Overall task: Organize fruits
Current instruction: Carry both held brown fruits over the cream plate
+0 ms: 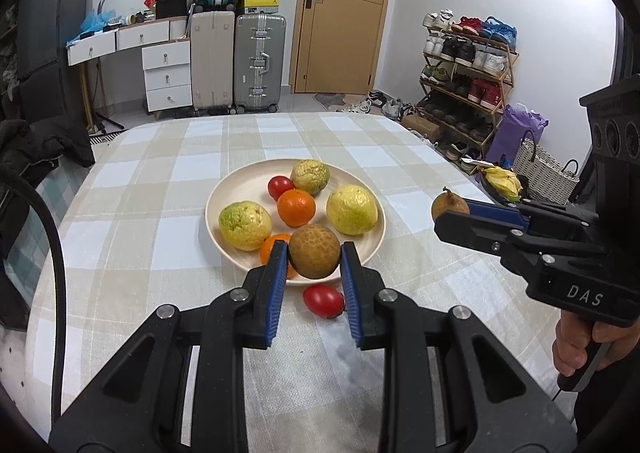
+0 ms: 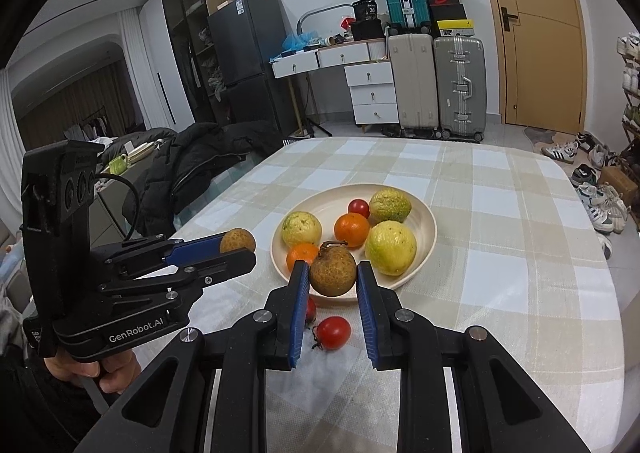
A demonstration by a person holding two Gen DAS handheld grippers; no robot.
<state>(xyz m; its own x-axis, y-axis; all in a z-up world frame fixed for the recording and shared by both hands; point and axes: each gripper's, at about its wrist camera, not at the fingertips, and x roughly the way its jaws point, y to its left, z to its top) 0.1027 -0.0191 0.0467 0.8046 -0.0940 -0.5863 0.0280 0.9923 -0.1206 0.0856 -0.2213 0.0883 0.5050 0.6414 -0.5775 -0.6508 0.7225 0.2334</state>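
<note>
A cream plate (image 1: 224, 197) (image 2: 320, 197) on the checked tablecloth holds three yellow-green guavas (image 1: 245, 226), two oranges (image 1: 296, 207) and a cherry tomato (image 1: 280, 187). My left gripper (image 1: 314, 255) is shut on a brown round fruit (image 1: 314, 256) held above the plate's near rim; it also shows in the right wrist view (image 2: 237, 241). My right gripper (image 2: 333, 273) is shut on a second brown fruit (image 2: 333, 271) with a stem, also above the near rim; it shows in the left wrist view (image 1: 449, 206). Two red tomatoes (image 2: 333, 332) (image 1: 323, 300) lie on the cloth before the plate.
The table (image 1: 160, 181) fills the middle. A black jacket (image 2: 200, 161) lies off its left side. A shoe rack (image 1: 468, 77), a woven basket (image 1: 544, 169) and bananas (image 1: 502, 179) stand to the right. Suitcases (image 1: 260, 61) and drawers stand at the back wall.
</note>
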